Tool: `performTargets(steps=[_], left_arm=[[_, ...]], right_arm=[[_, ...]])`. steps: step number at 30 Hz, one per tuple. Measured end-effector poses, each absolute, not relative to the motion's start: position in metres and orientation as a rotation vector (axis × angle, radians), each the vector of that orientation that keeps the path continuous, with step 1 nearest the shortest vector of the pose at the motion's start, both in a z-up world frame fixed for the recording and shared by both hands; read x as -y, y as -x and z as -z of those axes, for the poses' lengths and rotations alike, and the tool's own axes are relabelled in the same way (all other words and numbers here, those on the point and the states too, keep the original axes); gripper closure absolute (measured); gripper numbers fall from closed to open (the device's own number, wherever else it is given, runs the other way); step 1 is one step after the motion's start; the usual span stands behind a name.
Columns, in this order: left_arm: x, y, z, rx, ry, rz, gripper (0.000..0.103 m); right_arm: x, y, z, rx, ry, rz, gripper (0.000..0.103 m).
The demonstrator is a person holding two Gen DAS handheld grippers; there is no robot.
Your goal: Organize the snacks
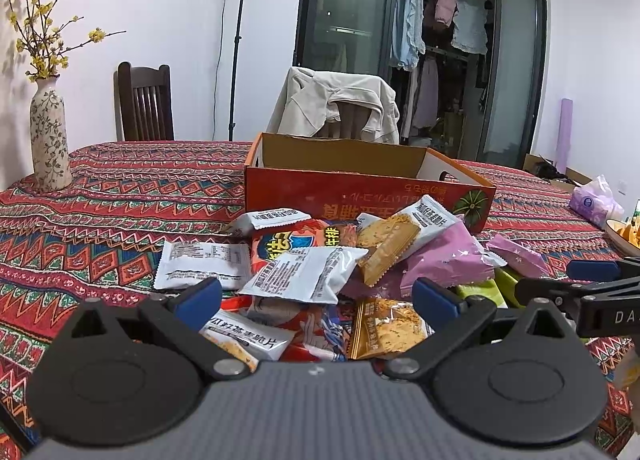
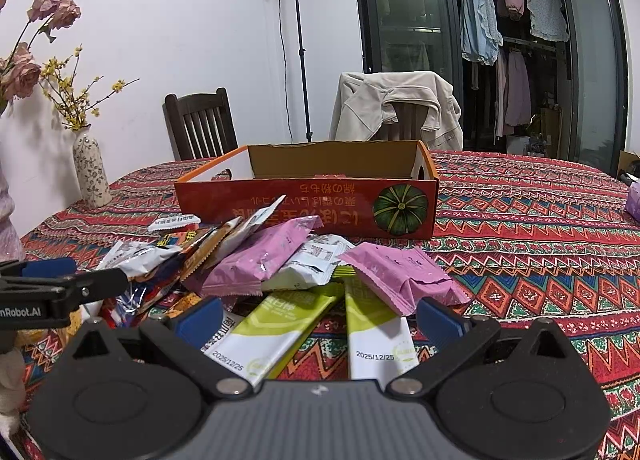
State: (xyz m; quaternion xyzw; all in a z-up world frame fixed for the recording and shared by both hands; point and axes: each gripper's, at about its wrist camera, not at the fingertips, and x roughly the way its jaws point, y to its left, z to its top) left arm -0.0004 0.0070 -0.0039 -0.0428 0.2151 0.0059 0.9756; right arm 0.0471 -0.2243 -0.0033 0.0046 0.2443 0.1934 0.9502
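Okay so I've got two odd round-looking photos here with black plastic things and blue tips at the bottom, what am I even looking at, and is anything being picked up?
The black parts are two handheld grippers, one in each of a person's hands, not a robot arm. Each carries a wide-angle camera looking forward along its two blue-tipped fingers, which is why the pictures bulge. One picture comes from the left gripper, the other from the right gripper; each also shows the other at its edge. Both are open and hold nothing. Before them, on a patterned tablecloth, lies a loose pile of snack packets: pink packets, green and white packets, a white packet. Behind the pile stands an open red cardboard box. A flower vase stands to the left.
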Motion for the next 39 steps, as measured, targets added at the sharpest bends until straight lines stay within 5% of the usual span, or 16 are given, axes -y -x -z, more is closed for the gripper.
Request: performTargets(steps=[39], left_arm=[[-0.0075,0.0012,0.0039,-0.434,0.088,-0.016,0.0]], right_arm=[[0.2254,-0.048,0.0025,-0.498,-0.012,-0.391,0.0]])
